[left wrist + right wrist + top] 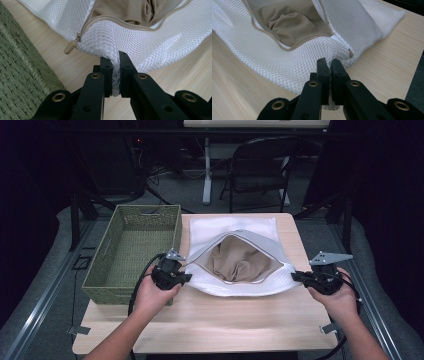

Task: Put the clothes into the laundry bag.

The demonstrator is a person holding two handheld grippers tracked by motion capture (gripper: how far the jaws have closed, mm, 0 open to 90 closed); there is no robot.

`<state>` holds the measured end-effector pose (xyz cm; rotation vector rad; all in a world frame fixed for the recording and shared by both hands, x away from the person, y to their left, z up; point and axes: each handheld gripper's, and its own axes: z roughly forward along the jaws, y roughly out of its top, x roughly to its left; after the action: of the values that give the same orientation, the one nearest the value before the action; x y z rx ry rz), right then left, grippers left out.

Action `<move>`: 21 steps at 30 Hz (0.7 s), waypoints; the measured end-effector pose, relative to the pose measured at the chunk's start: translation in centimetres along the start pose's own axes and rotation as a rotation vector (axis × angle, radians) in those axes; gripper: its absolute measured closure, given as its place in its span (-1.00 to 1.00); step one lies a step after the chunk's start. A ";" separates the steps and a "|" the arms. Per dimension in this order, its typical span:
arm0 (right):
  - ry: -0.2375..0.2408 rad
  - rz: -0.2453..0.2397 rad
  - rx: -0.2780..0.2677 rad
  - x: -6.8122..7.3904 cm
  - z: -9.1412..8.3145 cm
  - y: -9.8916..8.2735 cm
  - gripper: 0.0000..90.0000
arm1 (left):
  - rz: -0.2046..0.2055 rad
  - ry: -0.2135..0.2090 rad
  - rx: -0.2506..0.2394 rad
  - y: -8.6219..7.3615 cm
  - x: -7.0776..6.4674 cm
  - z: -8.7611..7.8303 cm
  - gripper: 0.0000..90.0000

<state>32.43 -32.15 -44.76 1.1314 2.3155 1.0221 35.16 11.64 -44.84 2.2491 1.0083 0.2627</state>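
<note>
A white mesh laundry bag [235, 232] lies on the wooden table [210, 320], its zipped mouth spread wide. A beige garment [240, 262] sits inside the opening. My left gripper [186, 276] is shut on the bag's left corner, with mesh pinched between its jaws [115, 75]; the beige zipper pull [70, 47] hangs just beside it. On the opposite side my right gripper [296, 276] is shut on the bag's right corner, a fold of mesh [329, 75] caught between its jaws. The beige garment [292, 25] shows through the open mouth.
A green woven basket [132, 252] stands at the table's left, close beside my left hand. Bare tabletop lies in front of the bag. Beyond the table stand a folding chair [260, 172] and a table leg [206, 170].
</note>
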 end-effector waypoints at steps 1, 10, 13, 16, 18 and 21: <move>-0.001 0.003 -0.005 0.0 0.0 0.1 0.93 | 0.000 -0.003 -0.001 0.1 0.0 -0.1 0.87; -0.003 -0.014 0.014 -0.1 -0.7 1.1 0.93 | -0.001 -0.013 0.028 0.9 0.3 -0.7 0.87; 0.004 -0.017 0.024 -0.1 -0.8 1.4 0.93 | -0.006 -0.022 0.039 1.2 0.5 -0.9 0.87; 0.001 -0.036 0.051 -0.1 -0.9 1.9 0.93 | 0.000 -0.024 0.054 1.5 0.6 -1.1 0.87; 0.003 -0.044 0.064 -0.1 -1.0 2.2 0.93 | -0.003 -0.019 0.049 1.7 0.6 -1.2 0.87; -0.001 -0.057 0.082 0.0 -1.2 2.8 0.93 | 0.008 -0.006 0.053 2.1 0.7 -1.6 0.87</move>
<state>33.21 -31.55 -41.94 1.0891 2.3940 0.9132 36.21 11.90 -42.32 2.3004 1.0145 0.2355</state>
